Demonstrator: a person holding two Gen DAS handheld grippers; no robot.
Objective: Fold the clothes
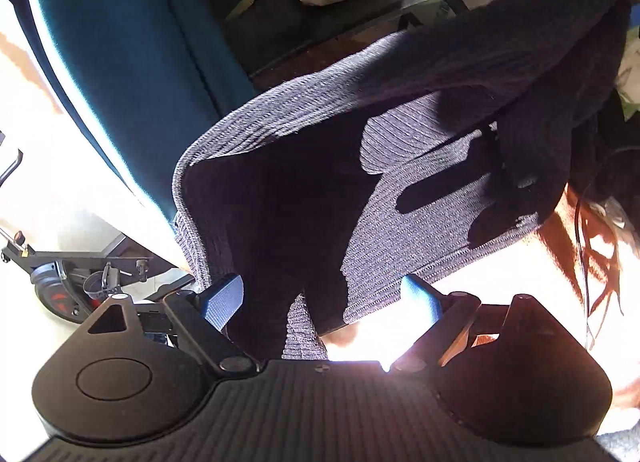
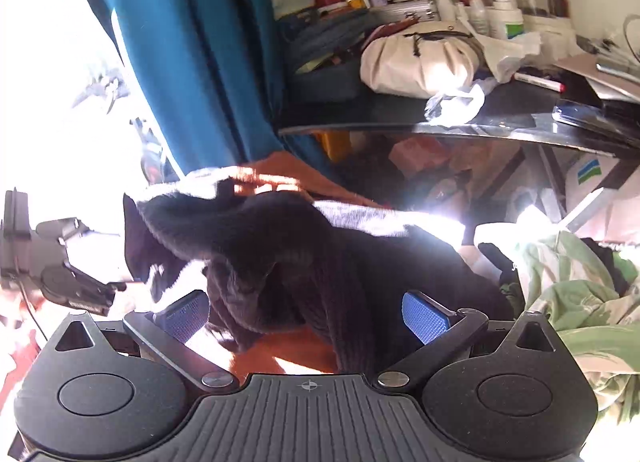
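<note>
Both claws stand with their blue pads wide apart, clamped on nothing. Between the left gripper (image 1: 322,300) pads, toward 12 o'clock, a dark ribbed sweater (image 1: 400,166) lies in strong sun and shadow, one edge folded over at 2 o'clock. From the right gripper (image 2: 306,316), the same sweater sits bunched at 12 o'clock on an orange cloth (image 2: 280,350). Green clothing (image 2: 576,286) is heaped at 3 o'clock. A cream bag (image 2: 416,58) rests on a cluttered dark table (image 2: 500,124) at 1 o'clock; its contents are hidden. A teal curtain (image 2: 192,54) hangs at 11 o'clock beside glare.
</note>
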